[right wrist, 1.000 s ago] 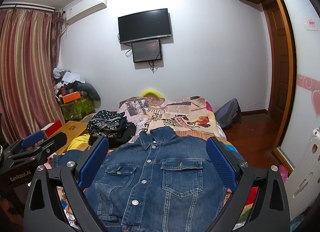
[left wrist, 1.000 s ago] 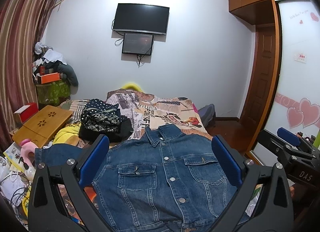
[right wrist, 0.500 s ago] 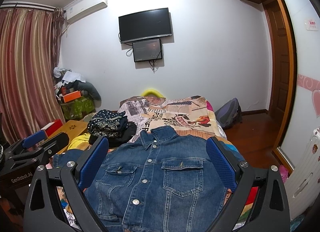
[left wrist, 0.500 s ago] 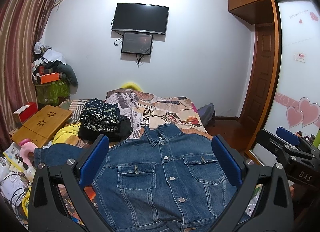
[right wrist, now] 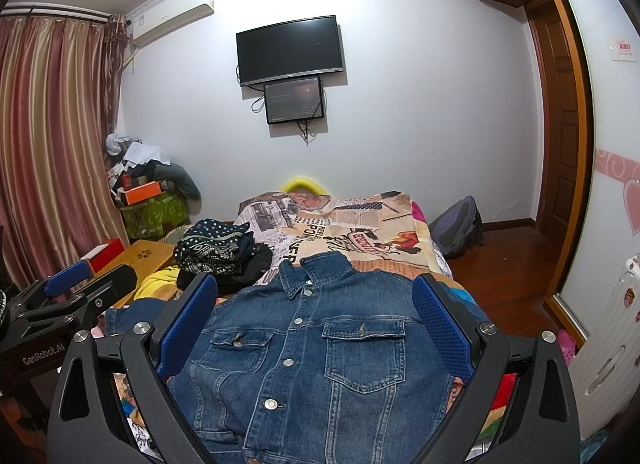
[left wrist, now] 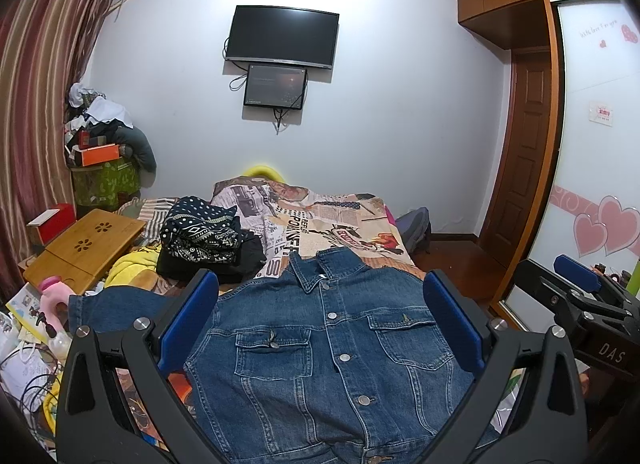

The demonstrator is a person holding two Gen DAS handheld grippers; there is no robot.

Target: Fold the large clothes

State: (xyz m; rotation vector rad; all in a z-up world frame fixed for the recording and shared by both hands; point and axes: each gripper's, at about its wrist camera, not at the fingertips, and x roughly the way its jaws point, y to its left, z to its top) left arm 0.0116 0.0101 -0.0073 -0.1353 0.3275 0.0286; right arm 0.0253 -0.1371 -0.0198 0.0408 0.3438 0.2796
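Note:
A blue denim jacket [left wrist: 332, 348] lies buttoned and front-up on the bed, collar pointing away, one sleeve stretched out to the left [left wrist: 116, 310]. It also shows in the right wrist view [right wrist: 320, 352]. My left gripper [left wrist: 320, 320] is open and empty, held above the jacket's lower part. My right gripper [right wrist: 316, 316] is open and empty too, above the same part. The right gripper shows at the right edge of the left wrist view [left wrist: 576, 304], and the left gripper at the left edge of the right wrist view [right wrist: 60, 304].
A pile of dark patterned clothes [left wrist: 208, 240] sits on the bed left of the collar. A printed bedspread [left wrist: 328, 224] covers the bed. A wooden lap table [left wrist: 84, 248], a yellow cloth [left wrist: 132, 266] and clutter lie left. A backpack [right wrist: 456, 228] sits on the floor right.

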